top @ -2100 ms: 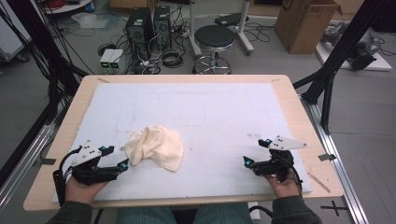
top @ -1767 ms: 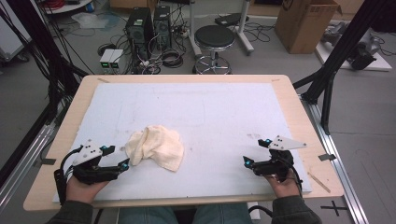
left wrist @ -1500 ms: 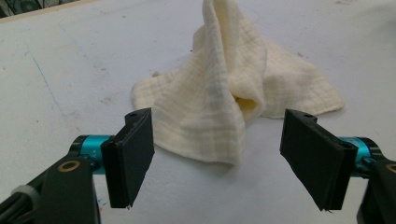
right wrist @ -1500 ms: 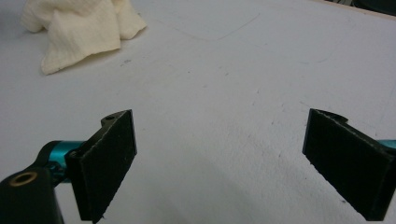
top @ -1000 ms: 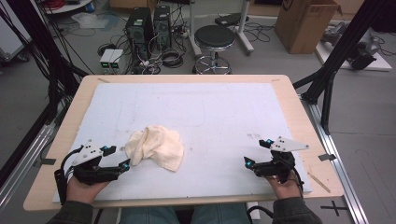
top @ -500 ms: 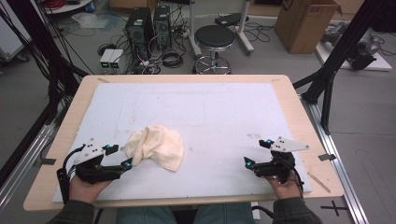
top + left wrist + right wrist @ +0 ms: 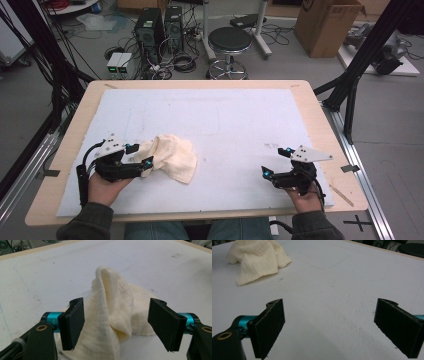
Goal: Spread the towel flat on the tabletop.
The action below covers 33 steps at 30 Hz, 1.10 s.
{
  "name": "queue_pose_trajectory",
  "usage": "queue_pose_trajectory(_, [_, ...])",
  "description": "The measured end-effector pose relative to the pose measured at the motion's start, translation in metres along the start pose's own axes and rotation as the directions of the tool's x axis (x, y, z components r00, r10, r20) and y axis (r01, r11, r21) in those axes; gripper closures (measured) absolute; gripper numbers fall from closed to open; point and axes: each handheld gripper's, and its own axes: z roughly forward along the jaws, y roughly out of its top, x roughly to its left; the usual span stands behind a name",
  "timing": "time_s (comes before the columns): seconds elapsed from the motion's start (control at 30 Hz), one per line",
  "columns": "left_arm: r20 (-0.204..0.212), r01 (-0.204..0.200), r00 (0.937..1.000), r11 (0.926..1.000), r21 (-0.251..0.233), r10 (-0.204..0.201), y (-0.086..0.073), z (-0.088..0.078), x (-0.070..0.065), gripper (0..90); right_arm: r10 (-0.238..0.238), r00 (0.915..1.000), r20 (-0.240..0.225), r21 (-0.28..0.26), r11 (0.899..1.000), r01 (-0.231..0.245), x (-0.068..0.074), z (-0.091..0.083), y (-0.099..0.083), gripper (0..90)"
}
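Nearest the person, at about seven o'clock on the worktop [image 7: 300,95], the left claw [image 7: 141,159] has its tips at the near-left edge of a crumpled cream cloth [image 7: 172,155], which lies left of centre on the white sheet [image 7: 250,125]. In the left gripper view the jaws stand wide, having just been closing a little, and a raised fold of the cloth [image 7: 110,307] sits between them; cloth lies against the inner face of the left-hand pad [image 7: 75,322], while the other pad shows a gap, so nothing is pinched yet. The step in hand looks like the reach-in to grasp the cloth, probably to lift or spread it. The next move calls for closing squarely on that upright fold, low enough to catch more than one loose layer, or the fabric may slip out. At about five o'clock the right claw [image 7: 272,162] waits low over bare sheet, wide open and holding nothing; from the right gripper view the cloth [image 7: 257,257] lies well apart, toward eleven o'clock
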Motion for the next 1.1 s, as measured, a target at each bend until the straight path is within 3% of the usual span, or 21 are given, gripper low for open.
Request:
queue_pose_trajectory(0.17, [-0.021, 0.005, 0.9998, 0.9998, 0.019, -0.004, 0.008, 0.017, -0.002, 31.7, -0.005, 1.0, 0.0, -0.007, 1.0, 0.005, 0.0, 0.0, 0.001, 9.0])
queue_pose_trajectory(0.37, [-0.018, 0.054, 0.9984, 0.9983, 0.02, -0.054, 0.011, 0.033, 0.002, 34.2, -0.014, 0.9999, -0.005, -0.014, 1.0, 0.014, 0.0, 0.002, 0.002, 9.0])
queue_pose_trajectory(0.6, [-0.032, 0.052, 0.9982, 0.9973, 0.053, -0.05, 0.01, 0.052, 0.0, 38.3, -0.017, 0.9998, -0.014, -0.002, 1.0, 0.017, 0.002, 0.004, 0.002, 9.0])
queue_pose_trajectory(0.73, [-0.027, 0.041, 0.9989, 0.9949, 0.092, -0.039, 0.006, 0.062, -0.001, 45.5, -0.024, 0.9996, -0.016, -0.003, 1.0, 0.024, 0.002, 0.005, 0.002, 8.9])
queue_pose_trajectory(0.9, [-0.022, 0.021, 0.9996, 0.9925, 0.121, -0.019, 0.003, 0.071, -0.004, 63.2, -0.027, 0.9994, -0.023, 0.003, 1.0, 0.027, 0.003, 0.006, 0.002, 8.9])
queue_pose_trajectory(1.1, [-0.017, -0.008, 0.9998, 0.9825, 0.186, 0.012, -0.002, 0.081, -0.006, 73.0, -0.033, 0.9989, -0.032, 0.007, 0.999, 0.033, 0.004, 0.007, 0.002, 9.0])
